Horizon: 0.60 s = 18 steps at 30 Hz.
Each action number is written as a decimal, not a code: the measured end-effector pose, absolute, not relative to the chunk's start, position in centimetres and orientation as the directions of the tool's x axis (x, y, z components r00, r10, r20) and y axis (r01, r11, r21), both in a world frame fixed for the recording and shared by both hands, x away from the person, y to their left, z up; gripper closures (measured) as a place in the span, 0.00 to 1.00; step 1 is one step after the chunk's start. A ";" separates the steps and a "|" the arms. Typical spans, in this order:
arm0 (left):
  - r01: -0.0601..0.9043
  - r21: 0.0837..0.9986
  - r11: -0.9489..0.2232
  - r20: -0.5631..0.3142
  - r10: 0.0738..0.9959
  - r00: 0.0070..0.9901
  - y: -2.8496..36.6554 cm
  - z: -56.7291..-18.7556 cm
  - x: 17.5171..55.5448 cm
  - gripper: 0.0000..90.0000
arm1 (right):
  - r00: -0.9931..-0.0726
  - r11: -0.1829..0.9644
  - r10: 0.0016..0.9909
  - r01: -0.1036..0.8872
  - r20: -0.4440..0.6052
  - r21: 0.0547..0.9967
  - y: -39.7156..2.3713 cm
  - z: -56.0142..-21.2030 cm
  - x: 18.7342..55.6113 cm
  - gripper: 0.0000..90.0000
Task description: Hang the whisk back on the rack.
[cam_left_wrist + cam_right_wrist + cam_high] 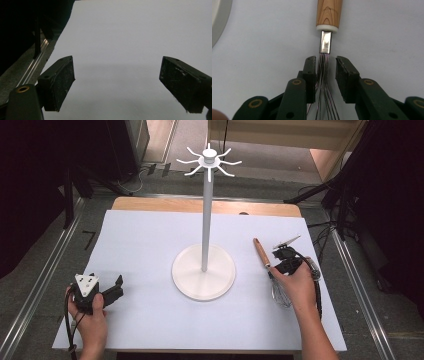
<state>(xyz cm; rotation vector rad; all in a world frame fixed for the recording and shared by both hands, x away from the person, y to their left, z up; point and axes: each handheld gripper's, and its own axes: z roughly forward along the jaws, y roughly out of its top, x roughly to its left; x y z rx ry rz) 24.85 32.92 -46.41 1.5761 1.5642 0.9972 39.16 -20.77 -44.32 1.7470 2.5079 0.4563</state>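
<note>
Fingers (310, 75) of the right gripper (325, 65) are sitting on either side of the whisk (325, 45) wires, just below the metal collar, lower centre of the right gripper view. Jaws are narrowed around the wire bundle; left pad looks to be touching the wires, right pad is showing a slim gap, so cannot tell if the clamp is firm. Whisk's wooden handle is running up to the top centre of that frame, lying on the white sheet (387, 37). Curved white rim of the stand base (219, 17) is peeking in at upper left.

Left gripper (117, 85) is resting wide open, jaws at the lower left and lower right of the left gripper view with bare white sheet (125, 37) between them, holding nothing. Metal rail (35, 65) and dark floor are lying along the left edge.

High view: left hand (90, 317) is gripping the left gripper (116, 289) at lower left, grey three-cornered plate on top, jaws pointing right and up. Right hand (300, 287) is holding the right gripper (274, 270) at right of centre, over the whisk (262, 254); handle is angling toward upper left, wire head is lying just beside the hand toward the bottom. Round base of the white stand (203, 271) is sitting mid-frame, near the whisk but apart from it. Pole is rising to a hub with curved hooks at top centre. Wooden table edge (200, 205) is showing beyond the sheet, with black tripod legs (320, 190) farther back at upper right.
</note>
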 end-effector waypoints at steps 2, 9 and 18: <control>0.467 0.884 -0.034 0.050 0.999 -0.022 32.9 -46.4 24.9 0.15 | -0.360 0.319 0.924 0.911 0.126 0.262 -20.7 -44.4 39.2 0.83; 0.467 0.883 -0.034 0.050 0.999 -0.021 32.9 -46.4 24.9 0.15 | -0.359 0.324 0.927 0.912 0.107 0.250 -20.3 -44.7 39.2 0.91; 0.470 0.882 -0.036 0.053 0.998 -0.023 32.9 -46.4 24.9 0.15 | -0.341 0.315 0.937 0.918 0.073 0.240 -19.7 -44.7 39.2 0.92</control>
